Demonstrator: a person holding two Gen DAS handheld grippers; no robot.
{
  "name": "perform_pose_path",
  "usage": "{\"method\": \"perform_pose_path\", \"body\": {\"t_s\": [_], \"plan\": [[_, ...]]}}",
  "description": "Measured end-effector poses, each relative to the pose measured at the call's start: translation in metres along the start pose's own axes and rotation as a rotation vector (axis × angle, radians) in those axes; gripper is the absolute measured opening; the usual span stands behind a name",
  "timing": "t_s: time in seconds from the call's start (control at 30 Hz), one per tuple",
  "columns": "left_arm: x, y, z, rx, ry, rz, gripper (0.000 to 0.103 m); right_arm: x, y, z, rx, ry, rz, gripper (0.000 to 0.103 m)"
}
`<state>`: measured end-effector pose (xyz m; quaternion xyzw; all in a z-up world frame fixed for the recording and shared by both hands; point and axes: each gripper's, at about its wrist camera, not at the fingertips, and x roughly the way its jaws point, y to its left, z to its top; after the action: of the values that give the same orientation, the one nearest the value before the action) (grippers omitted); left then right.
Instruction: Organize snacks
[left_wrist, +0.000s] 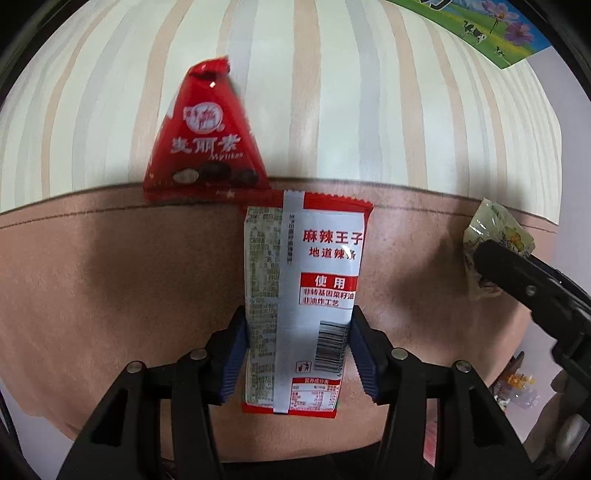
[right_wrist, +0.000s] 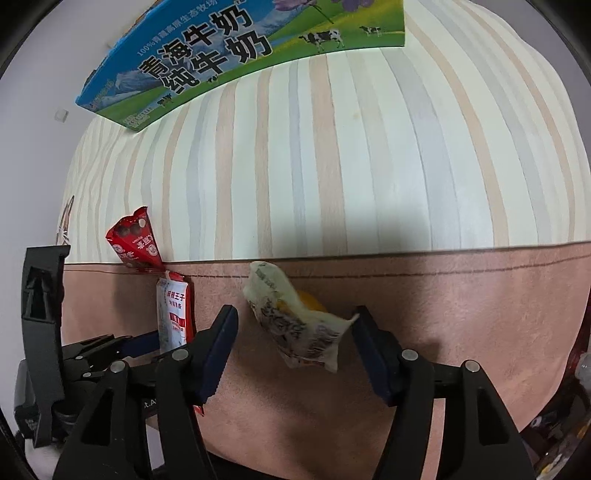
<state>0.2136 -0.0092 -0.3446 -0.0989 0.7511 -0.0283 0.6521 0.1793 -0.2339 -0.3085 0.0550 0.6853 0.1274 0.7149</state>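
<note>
The milk carton (right_wrist: 236, 55) runs off the top edge at twelve o'clock in the right wrist view; in the left wrist view only its corner shows at one o'clock. The right gripper's finger (left_wrist: 517, 280) covers part of the pale snack packet (left_wrist: 491, 236) at three o'clock. The fine print on the spicy strip packet (left_wrist: 303, 295) is too small to read. Clutter (left_wrist: 517, 387) at four o'clock is blurred beyond telling.

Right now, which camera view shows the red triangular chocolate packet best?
The left wrist view: the red triangular chocolate packet is large there, upright, with its label readable. In the right wrist view the same packet is small, near the left edge, its print upside down.
</note>
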Motion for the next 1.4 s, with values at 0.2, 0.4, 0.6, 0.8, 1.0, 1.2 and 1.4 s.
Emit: {"method": "perform_pose_path", "body": {"t_s": [0.2, 0.4, 0.6, 0.8, 1.0, 1.2, 1.4], "plan": [[-0.005, -0.002, -0.003, -0.003, -0.052, 0.015, 0.048, 0.007, 0.003, 0.007, 0.003, -0.051, -0.018, 0.044], [-0.021, -0.006, -0.014, -0.022, -0.077, -0.02, 0.042, -0.003, 0.004, 0.001, 0.002, -0.076, 0.007, 0.041], [-0.043, -0.011, -0.031, -0.025, -0.068, -0.082, 0.042, -0.024, -0.008, -0.009, 0.048, -0.101, 0.07, 0.038], [-0.067, -0.033, -0.032, 0.024, -0.11, -0.099, 0.042, -0.036, -0.011, -0.009, 0.024, -0.095, 0.094, 0.032], [-0.044, -0.042, -0.01, 0.048, -0.08, -0.079, 0.042, -0.006, -0.014, -0.005, 0.023, 0.013, 0.076, 0.041], [-0.018, -0.035, -0.003, 0.012, -0.036, -0.064, 0.042, 0.005, -0.013, -0.011, 0.013, 0.014, 0.032, 0.037], [-0.036, -0.017, -0.01, 0.007, -0.064, -0.065, 0.042, -0.02, -0.012, -0.018, 0.017, -0.058, 0.057, 0.037]]}}
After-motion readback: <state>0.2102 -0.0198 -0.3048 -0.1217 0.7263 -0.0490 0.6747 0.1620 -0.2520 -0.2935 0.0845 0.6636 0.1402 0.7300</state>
